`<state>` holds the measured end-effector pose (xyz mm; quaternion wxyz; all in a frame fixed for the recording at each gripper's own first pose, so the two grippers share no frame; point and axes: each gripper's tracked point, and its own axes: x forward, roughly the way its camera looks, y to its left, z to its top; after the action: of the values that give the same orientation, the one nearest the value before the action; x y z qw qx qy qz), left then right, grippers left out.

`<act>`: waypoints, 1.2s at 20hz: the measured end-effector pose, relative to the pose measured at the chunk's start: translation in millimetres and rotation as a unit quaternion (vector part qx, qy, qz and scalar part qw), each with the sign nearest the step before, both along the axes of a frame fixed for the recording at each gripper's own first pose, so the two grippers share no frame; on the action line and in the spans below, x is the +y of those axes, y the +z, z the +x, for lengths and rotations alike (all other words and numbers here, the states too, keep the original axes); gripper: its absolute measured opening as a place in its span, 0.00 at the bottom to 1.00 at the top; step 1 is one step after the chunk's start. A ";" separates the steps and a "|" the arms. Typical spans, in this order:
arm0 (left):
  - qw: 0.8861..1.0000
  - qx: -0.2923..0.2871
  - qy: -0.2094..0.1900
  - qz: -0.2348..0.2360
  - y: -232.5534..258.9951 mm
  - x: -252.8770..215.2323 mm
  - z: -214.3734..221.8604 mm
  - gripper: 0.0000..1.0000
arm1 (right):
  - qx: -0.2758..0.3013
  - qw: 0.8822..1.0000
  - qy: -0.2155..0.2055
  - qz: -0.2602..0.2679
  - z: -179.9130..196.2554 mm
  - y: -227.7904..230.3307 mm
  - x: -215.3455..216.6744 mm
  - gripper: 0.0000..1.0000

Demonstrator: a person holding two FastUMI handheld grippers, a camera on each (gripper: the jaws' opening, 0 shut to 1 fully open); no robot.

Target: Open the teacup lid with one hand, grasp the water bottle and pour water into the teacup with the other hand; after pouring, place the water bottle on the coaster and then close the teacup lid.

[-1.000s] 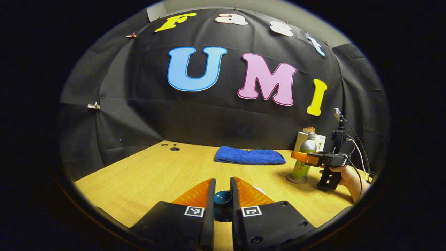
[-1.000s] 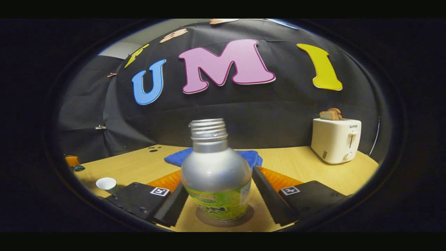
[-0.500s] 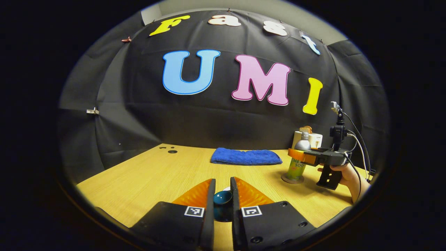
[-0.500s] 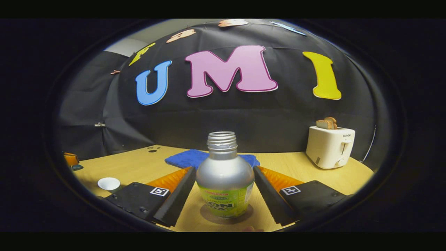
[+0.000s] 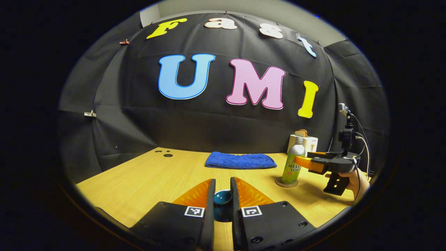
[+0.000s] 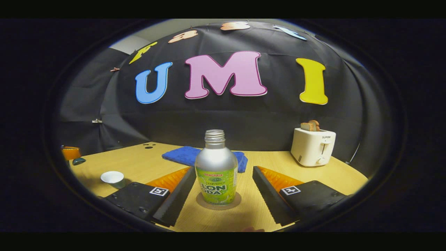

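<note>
Pale wood made up the table (image 6: 285, 164), closed behind by a black cloth wall. Nearest in the left gripper view, the left gripper (image 5: 221, 195) was clenched on the dark teal teacup lid (image 5: 223, 197), both fingers pressing its sides and holding it above the tabletop. Something white showed just behind the lid, too hidden to identify there. In the right gripper view, the right gripper (image 6: 223, 186) stood released, its jaws spread wide with a clear gap on each side of the water bottle (image 6: 216, 170). That silver bottle with its green label stood upright and uncapped on the round brown coaster (image 6: 218, 205), touched by neither finger. Off to the left in that view, the white teacup (image 6: 113, 178) sat uncovered on the table, well apart from the bottle, with the left gripper and lid beyond it at the edge. Farther back lay a folded blue towel (image 5: 240, 161). Near the wall on the right stood a cream toaster (image 6: 313, 146) with bread slices (image 6: 310, 125) poking from its slots. From the left gripper view, a hand (image 5: 355, 179) gripped the right gripper's handle beside the bottle.
</note>
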<state>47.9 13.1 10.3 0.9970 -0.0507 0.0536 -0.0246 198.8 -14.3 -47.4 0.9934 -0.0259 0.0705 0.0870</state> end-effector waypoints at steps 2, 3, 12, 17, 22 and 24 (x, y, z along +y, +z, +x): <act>1.000 -0.002 -0.004 -0.001 -0.5 -3.5 11.8 0.24 | -0.006 1.000 0.003 0.006 -13.8 6.0 -0.8 1.00; 1.000 0.001 -0.005 -0.001 -2.5 -4.5 20.8 0.24 | -0.006 1.000 0.005 0.010 -21.5 8.8 -1.6 1.00; 0.997 0.072 -0.021 0.012 -61.3 -23.8 72.3 0.25 | -0.023 0.999 -0.016 0.038 -82.8 34.0 -44.9 1.00; 0.995 0.085 -0.017 0.050 -72.6 -25.2 79.0 0.25 | -0.024 0.999 -0.033 0.036 -92.6 30.1 -59.6 1.00; 0.992 0.092 -0.010 0.081 -74.5 -24.3 81.7 0.25 | -0.008 0.999 -0.025 0.027 -91.7 14.8 -53.6 1.00; 0.992 0.094 -0.009 0.087 -74.4 -24.9 81.4 0.27 | -0.002 0.999 -0.018 0.026 -91.4 9.6 -49.0 1.00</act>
<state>129.3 -11.7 -64.1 0.9878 0.0347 0.1497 -0.0236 107.4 -63.3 -37.8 0.9953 0.0007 0.0663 0.0704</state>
